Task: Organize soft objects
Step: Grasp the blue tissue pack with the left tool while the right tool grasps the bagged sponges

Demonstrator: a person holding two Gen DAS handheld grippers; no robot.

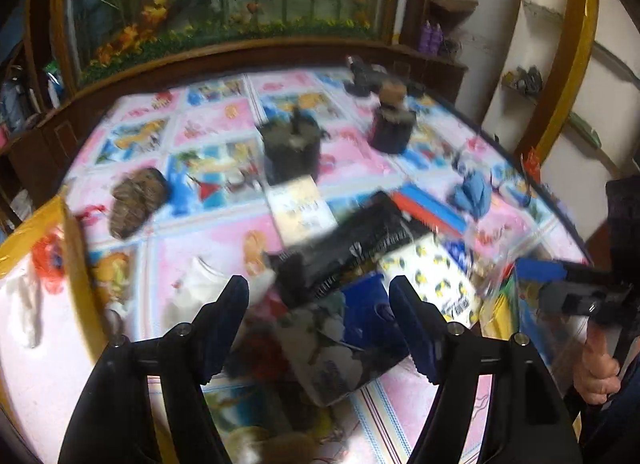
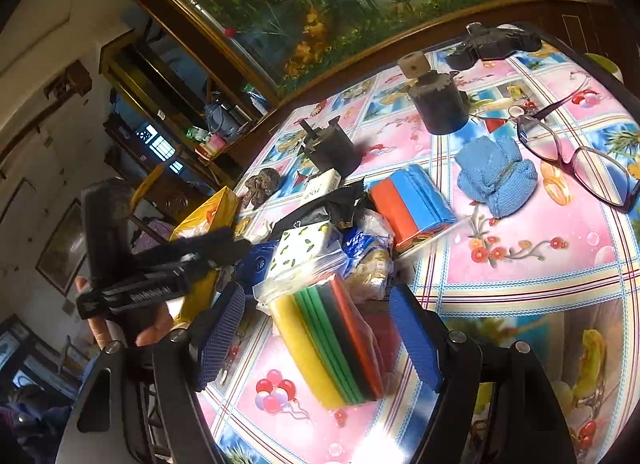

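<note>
Packets (image 2: 340,260) crowd the near edge; bare tablecloth (image 2: 520,276) rightward.

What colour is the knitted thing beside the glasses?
Light blue knitted thing; clearest in the right wrist view.

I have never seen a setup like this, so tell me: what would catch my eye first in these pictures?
Probably the bagged stack of coloured sponges, yellow, green, black and red, lying on the bright cartoon tablecloth between the open fingers of the right claw. Behind it sits a jumble of soft packets, with a blue knitted bundle and a pair of glasses further right. The left claw, also open, hovers over a floral packet.
</note>
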